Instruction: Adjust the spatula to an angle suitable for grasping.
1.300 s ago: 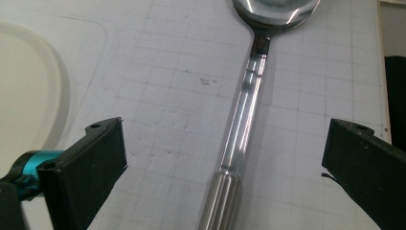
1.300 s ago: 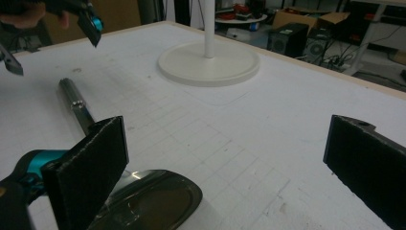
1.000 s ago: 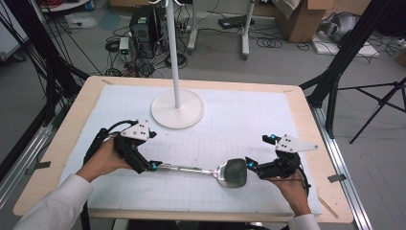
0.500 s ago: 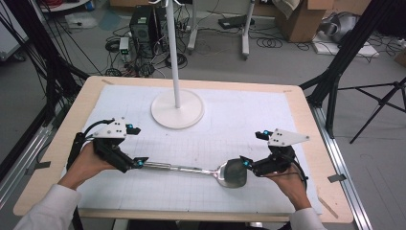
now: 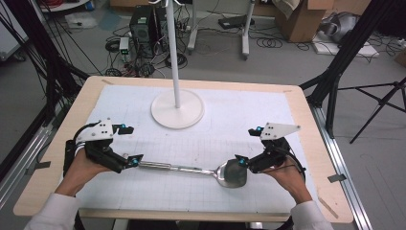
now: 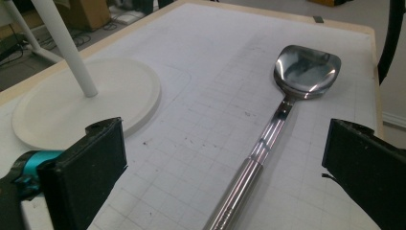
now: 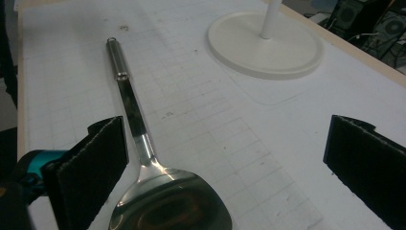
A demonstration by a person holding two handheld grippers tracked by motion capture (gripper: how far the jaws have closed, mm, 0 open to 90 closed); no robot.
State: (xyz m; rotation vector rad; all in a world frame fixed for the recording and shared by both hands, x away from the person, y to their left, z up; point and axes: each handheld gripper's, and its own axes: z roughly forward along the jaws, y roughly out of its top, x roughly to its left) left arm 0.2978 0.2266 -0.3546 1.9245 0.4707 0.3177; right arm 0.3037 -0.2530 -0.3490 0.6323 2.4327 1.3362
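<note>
Left claw (image 5: 128,145) withdrawn, spatula (image 5: 201,169) free, stand (image 5: 177,108) beyond

floor (image 5: 287,62): grey, cables | cardboard box (image 5: 306,19) | computer tower (image 5: 143,24) | black tripod (image 5: 383,96)

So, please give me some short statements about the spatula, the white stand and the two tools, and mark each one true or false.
1. The metal spatula lies flat on the white gridded mat. True.
2. The left tool is shut on the spatula's handle. False: in the left gripper view its jaws stand wide apart, with the handle between them and untouched.
3. The white stand has a round base with a thin pole. True.
4. The right tool is at the handle end. False: it is at the blade end.
5. The spatula's blade rests on the stand's base. False: they are well apart.
</note>
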